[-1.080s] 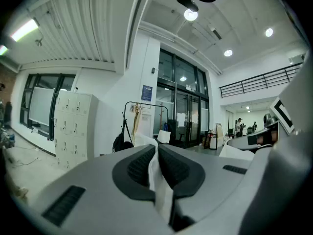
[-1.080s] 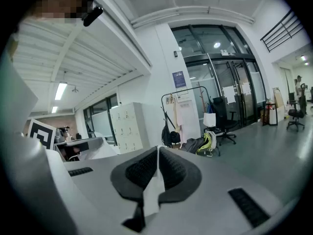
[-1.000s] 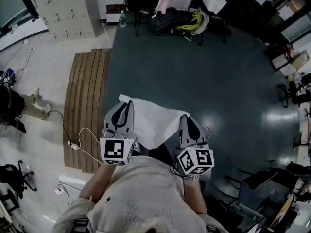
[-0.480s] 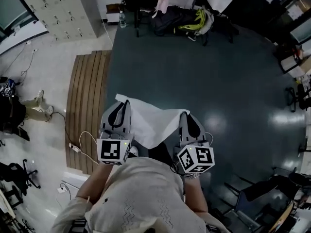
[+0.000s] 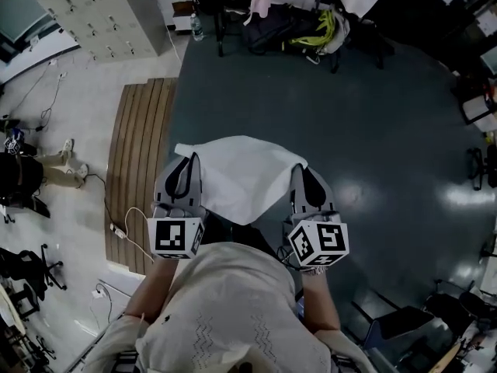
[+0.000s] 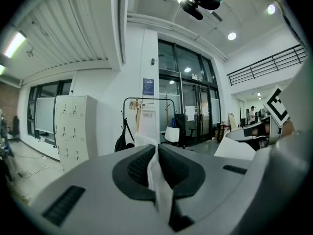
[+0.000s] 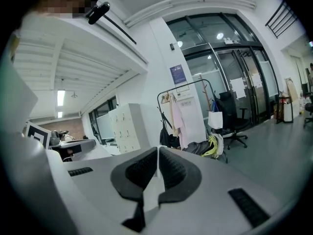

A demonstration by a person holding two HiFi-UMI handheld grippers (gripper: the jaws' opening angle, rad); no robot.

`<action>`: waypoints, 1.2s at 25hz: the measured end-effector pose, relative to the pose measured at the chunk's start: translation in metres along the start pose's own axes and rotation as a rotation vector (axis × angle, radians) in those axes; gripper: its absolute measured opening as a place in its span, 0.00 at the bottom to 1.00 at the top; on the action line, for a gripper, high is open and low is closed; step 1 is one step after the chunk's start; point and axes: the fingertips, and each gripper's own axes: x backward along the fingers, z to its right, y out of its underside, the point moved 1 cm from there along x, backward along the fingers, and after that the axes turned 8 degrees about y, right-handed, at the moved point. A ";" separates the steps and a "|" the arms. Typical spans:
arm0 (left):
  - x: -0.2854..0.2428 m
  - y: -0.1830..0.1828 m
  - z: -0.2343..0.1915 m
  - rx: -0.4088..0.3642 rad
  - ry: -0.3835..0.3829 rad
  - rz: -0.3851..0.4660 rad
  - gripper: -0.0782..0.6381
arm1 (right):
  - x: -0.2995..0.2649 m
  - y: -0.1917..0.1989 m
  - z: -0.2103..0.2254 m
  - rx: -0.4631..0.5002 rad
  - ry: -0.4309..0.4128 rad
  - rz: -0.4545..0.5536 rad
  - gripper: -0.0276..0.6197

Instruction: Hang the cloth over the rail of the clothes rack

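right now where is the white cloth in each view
Head view: white cloth at centre, stretched between left hand-held gripper and right hand-held gripper.
Left gripper view: bottom centre, a fold of white cloth pinched between the jaws.
Right gripper view: bottom centre, white cloth pinched between the jaws.
Shared landmark: lockers, top left in head view, left of centre in both gripper views.

grey lockers [image 5: 101, 18] stand beyond a wooden slatted board [image 5: 138, 146] crossed by a white cable [image 5: 133, 209].
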 end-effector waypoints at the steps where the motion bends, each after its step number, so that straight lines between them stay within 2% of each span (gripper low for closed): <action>1: -0.008 -0.001 0.003 -0.003 0.004 -0.004 0.14 | -0.003 -0.002 0.008 -0.007 0.006 -0.003 0.08; 7: -0.061 -0.003 0.000 -0.005 0.038 -0.023 0.14 | -0.028 -0.009 0.038 -0.036 0.064 -0.024 0.08; 11: -0.100 0.006 -0.009 0.006 0.091 -0.042 0.14 | -0.050 -0.005 0.054 -0.047 0.129 -0.047 0.08; 15: -0.155 -0.003 -0.019 0.007 0.152 -0.034 0.14 | -0.087 -0.027 0.070 -0.026 0.177 -0.041 0.08; 20: -0.227 -0.025 -0.052 0.014 0.199 0.009 0.14 | -0.150 -0.070 0.077 -0.004 0.227 0.002 0.08; 24: -0.265 -0.046 -0.080 0.002 0.221 0.042 0.14 | -0.191 -0.094 0.077 0.002 0.258 0.036 0.08; 27: -0.289 -0.060 -0.106 -0.013 0.212 0.078 0.14 | -0.218 -0.108 0.077 0.008 0.279 0.047 0.08; 30: -0.309 -0.063 -0.130 -0.016 0.186 0.061 0.14 | -0.240 -0.114 0.082 -0.001 0.289 0.042 0.08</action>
